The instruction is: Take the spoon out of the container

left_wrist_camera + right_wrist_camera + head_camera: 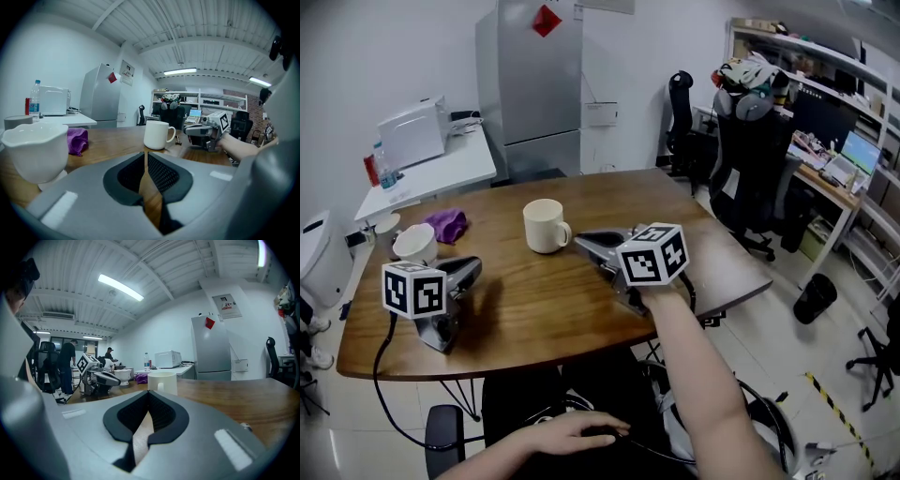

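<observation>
A cream mug (546,226) stands upright near the middle of the wooden table (544,319). No spoon shows in any view, and the mug's inside is hidden. My right gripper (579,242) is held in a hand just right of the mug, jaws shut with nothing between them, tips pointing at the mug (162,382). My left gripper (474,266) rests on the table at the left with no hand on it, also shut with nothing held. The left gripper view looks along its closed jaws (144,154) toward the mug (157,134) and the right gripper (206,132).
A white bowl (414,243) and a purple cloth (446,225) sit at the table's far left, close to the left gripper. A hand (572,433) rests on the lap below the table's front edge. Office chairs (750,141) stand at the back right, a fridge (534,84) behind.
</observation>
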Tool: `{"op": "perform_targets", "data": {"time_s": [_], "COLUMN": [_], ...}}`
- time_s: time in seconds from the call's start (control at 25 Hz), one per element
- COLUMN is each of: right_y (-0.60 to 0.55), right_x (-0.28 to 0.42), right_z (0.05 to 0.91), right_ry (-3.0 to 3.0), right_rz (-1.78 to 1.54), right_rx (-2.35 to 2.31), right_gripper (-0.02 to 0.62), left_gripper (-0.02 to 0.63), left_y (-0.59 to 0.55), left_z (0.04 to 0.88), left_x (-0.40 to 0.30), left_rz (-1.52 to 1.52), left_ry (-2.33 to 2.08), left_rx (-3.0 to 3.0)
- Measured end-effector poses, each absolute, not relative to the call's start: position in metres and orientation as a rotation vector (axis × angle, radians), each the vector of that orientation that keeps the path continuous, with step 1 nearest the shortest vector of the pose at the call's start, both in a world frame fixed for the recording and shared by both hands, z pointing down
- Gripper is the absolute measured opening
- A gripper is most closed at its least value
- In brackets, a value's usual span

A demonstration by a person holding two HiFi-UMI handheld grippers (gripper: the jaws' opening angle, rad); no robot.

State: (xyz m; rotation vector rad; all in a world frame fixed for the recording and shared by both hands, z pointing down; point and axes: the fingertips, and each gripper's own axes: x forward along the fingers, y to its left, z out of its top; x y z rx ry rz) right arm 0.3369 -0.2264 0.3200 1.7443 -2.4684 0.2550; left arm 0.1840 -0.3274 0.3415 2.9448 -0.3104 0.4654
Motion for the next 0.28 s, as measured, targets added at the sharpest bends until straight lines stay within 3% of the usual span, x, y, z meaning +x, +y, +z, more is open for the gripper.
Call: {"op": "perform_targets", "data": {"time_s": [0.28], "right_y": [-0.2274], "right_x": [0.3360], "right_z": [0.3214], "right_ry": [-2.470], "right_rz": [0.258], "right_rx": [1.744], "right_gripper": [0.002], "left_gripper": [0.021], "left_y": [-0.3275], "left_z": [0.3415], "left_x": [0.1837], "left_rz": [0.466], "left_ry": [-0.305], "left_rx": [2.946]}}
